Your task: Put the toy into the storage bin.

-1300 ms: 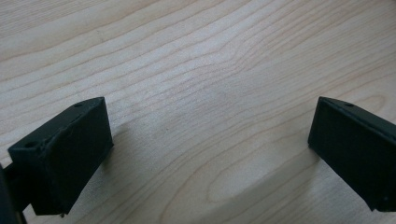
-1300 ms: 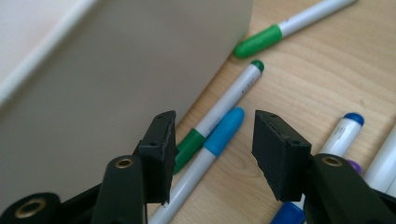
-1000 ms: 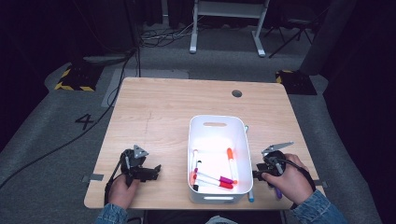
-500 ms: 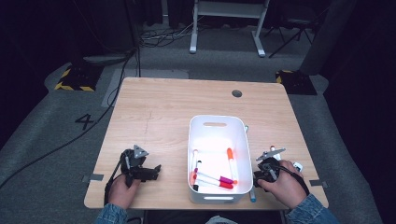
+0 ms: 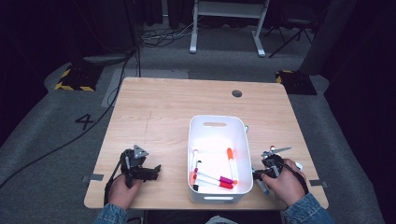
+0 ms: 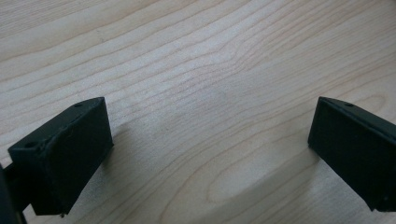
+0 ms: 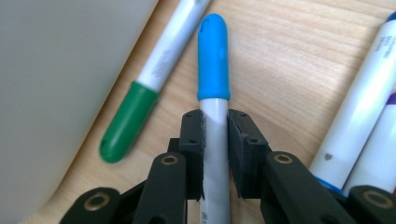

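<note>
My right gripper [image 7: 215, 123] is shut on a white marker with a blue cap [image 7: 213, 60]; its jaws have just been closing on the barrel. The marker lies on the wood beside the white bin [image 7: 56, 84]. A green-capped marker [image 7: 140, 100] lies to its left against the bin wall. In the high view the right gripper [image 5: 258, 175] sits low at the bin's [image 5: 217, 123] right side. My left gripper [image 5: 152, 171] rests near the table's front left. Its pads [image 6: 70, 149] stand wide apart, open over bare wood.
Several markers lie in the bin, among them an orange-capped one [image 5: 230, 158] and a pink-and-purple one [image 5: 219, 179]. Two more markers [image 7: 364, 112] lie to the right of the held one. The wooden table [image 5: 163, 112] reaches to a round hole [image 5: 236, 93] at the back.
The right hand has shifted a little toward the bin's right wall and sunk to the table. The left hand has stayed put.
</note>
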Available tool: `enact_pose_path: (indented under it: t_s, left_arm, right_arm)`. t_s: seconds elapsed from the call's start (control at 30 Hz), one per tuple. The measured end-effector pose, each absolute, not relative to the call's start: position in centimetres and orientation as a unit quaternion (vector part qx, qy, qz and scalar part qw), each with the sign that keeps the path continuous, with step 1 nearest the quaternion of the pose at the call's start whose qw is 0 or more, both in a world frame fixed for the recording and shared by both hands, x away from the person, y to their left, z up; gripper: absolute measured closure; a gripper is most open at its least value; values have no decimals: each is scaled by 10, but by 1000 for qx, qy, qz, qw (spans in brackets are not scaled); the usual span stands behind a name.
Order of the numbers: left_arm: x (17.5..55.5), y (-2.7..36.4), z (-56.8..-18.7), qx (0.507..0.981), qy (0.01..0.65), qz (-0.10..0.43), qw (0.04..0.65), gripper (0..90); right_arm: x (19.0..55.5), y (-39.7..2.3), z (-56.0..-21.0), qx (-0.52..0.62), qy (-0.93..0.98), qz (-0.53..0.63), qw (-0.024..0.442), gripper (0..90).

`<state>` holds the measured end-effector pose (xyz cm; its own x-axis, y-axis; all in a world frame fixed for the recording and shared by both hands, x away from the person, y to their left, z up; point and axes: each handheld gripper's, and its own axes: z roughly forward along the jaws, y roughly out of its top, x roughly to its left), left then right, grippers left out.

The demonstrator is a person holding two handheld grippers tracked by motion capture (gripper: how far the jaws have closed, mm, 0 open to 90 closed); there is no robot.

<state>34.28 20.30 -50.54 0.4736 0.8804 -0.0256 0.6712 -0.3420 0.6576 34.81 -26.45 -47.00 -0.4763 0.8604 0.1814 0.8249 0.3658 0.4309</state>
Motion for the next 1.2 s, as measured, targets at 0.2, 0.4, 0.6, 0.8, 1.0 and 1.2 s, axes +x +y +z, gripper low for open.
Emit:
enact_pose_path:
  t_s: [0.2, 0.4, 0.6, 0.8, 1.0, 1.2]
  left_arm:
    - [343, 203, -505, 801, 484, 170, 308, 0]
    - [343, 203, -505, 802, 484, 170, 307, 0]
    - [343, 203, -505, 802, 484, 170, 306, 0]
    - [343, 203, -505, 801, 484, 170, 308, 0]
    - [343, 203, -505, 802, 483, 169, 308, 0]
    - [343, 203, -505, 803, 483, 166, 307, 0]
  right_arm:
    - [352, -268, -469, 522, 813, 256, 36, 773]
    - [352, -274, -458, 518, 811, 269, 42, 773]
    - [352, -279, -445, 514, 808, 282, 52, 773]
    - [352, -282, -432, 508, 806, 297, 60, 773]
    - [353, -286, -418, 510, 795, 324, 53, 774]
    - [351, -289, -404, 501, 791, 349, 47, 773]
